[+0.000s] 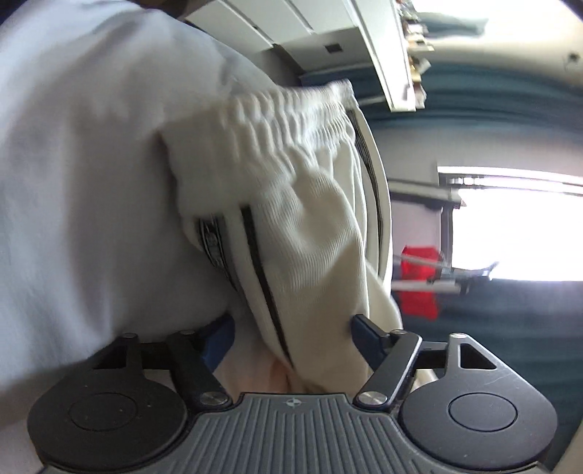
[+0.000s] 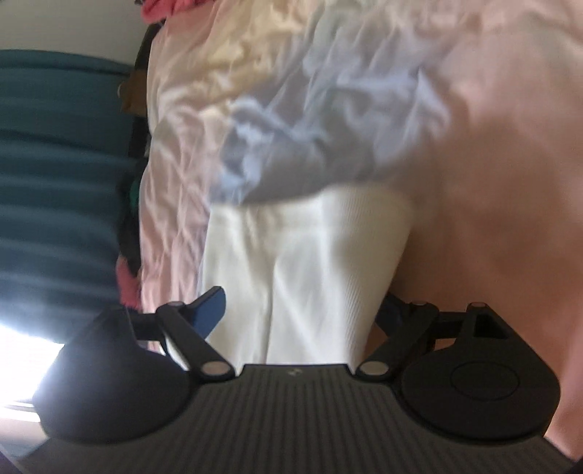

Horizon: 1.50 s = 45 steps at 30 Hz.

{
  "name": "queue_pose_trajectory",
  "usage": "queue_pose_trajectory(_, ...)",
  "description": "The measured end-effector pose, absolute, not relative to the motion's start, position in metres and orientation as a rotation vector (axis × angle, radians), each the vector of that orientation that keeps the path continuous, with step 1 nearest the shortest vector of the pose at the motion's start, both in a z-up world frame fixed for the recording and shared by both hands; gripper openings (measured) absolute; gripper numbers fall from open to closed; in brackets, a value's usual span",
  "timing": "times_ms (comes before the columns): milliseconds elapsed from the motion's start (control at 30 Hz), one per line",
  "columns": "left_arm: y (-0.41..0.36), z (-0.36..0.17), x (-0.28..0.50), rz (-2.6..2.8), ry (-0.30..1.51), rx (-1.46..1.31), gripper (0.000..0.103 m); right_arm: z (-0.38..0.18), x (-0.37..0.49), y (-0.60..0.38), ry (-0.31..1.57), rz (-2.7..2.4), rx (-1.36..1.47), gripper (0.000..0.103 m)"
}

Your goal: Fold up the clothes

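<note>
White ribbed shorts (image 1: 309, 226) with an elastic waistband and black side stripes hang between the fingers of my left gripper (image 1: 291, 328), which is shut on the bunched cloth. In the right wrist view the same white ribbed cloth (image 2: 298, 277) runs up from between the fingers of my right gripper (image 2: 302, 310), which is shut on it. A pale blue garment (image 2: 320, 138) lies crumpled above the white cloth on the pink bed sheet (image 2: 492, 182). Both views are tilted and blurred.
A pale grey-blue fabric (image 1: 91, 164) fills the left of the left wrist view. A bright window (image 1: 517, 233), a red cloth (image 1: 419, 284) on a rack and teal curtains (image 1: 492, 102) stand to the right. Teal curtains (image 2: 62, 164) and red-pink cloth (image 2: 164, 9) border the bed.
</note>
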<state>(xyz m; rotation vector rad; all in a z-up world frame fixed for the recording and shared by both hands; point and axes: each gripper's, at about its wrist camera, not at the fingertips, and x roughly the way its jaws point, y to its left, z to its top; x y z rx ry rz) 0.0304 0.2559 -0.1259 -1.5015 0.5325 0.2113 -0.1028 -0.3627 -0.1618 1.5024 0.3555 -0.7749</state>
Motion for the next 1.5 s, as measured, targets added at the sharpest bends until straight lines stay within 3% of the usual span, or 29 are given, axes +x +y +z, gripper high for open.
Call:
queue_pose_trajectory(67, 0.266, -0.126, 0.032, 0.223, 0.534, -1.5, 0.061, -0.166, -0.098, -0.365, 0.367, -0.769, 1.475, 0.078)
queue_pose_trajectory(167, 0.286, -0.125, 0.041, 0.244, 0.588, -1.52, 0.053, -0.175, -0.092, -0.368, 0.418, -0.762, 1.468, 0.051)
queue_pose_trajectory(233, 0.297, -0.125, 0.045, 0.23, 0.629, -1.554, 0.05, -0.18, -0.093, -0.373, 0.424, -0.793, 1.479, 0.024)
queue_pose_trajectory(300, 0.308, -0.12, 0.05, 0.235, 0.66, -1.524, 0.037, -0.183, -0.094, -0.378, 0.41, -0.806, 1.472, 0.013)
queue_pose_trajectory(333, 0.315, -0.116, 0.052, 0.243, 0.669, -1.49, 0.029, -0.183, -0.093, -0.379, 0.399, -0.807, 1.464, 0.009)
queue_pose_trajectory(367, 0.322, -0.11, 0.05, 0.252, 0.663, -1.459, 0.027, -0.182, -0.094, -0.381, 0.389, -0.807, 1.451, 0.009)
queue_pose_trajectory(767, 0.374, -0.031, -0.021, 0.164, 0.635, -1.248, 0.016, -0.14, -0.109, -0.389, 0.207, -0.781, 1.32, 0.007)
queue_pose_trajectory(900, 0.381, -0.044, -0.04, 0.188, 0.706, -1.159, 0.015, -0.126, -0.122, -0.387, 0.224, -0.879, 1.243, 0.008)
queue_pose_trajectory(1100, 0.385, -0.062, -0.062, 0.216, 0.788, -1.012, 0.018, -0.164, -0.123, -0.395, 0.423, -1.019, 1.329, 0.01)
queue_pose_trajectory(1267, 0.368, -0.037, -0.074, 0.232, 0.808, -0.809, 0.035, -0.155, -0.117, -0.394, 0.448, -1.032, 1.262, 0.017)
queue_pose_trajectory(1300, 0.364, -0.029, -0.078, 0.242, 0.801, -0.775, 0.039, -0.149, -0.114, -0.391, 0.451, -1.039, 1.211, 0.029)
queue_pose_trajectory(1333, 0.359, -0.02, -0.082, 0.249, 0.784, -0.752, 0.05, -0.144, -0.11, -0.388, 0.454, -1.045, 1.161, 0.054)
queue_pose_trajectory(1367, 0.352, -0.012, -0.081, 0.262, 0.772, -0.707, 0.061, -0.136, -0.105, -0.383, 0.449, -1.05, 1.098, 0.068)
queue_pose_trajectory(1400, 0.344, -0.004, -0.08, 0.275, 0.758, -0.663, 0.066, -0.128, -0.1, -0.377, 0.442, -1.055, 1.032, 0.085)
queue_pose_trajectory(1467, 0.326, 0.013, -0.078, 0.297, 0.728, -0.559, 0.082, -0.115, -0.092, -0.366, 0.411, -1.039, 0.936, 0.087)
queue_pose_trajectory(1500, 0.314, 0.021, -0.078, 0.296, 0.71, -0.503, 0.084, -0.108, -0.089, -0.361, 0.394, -1.029, 0.89, 0.087)
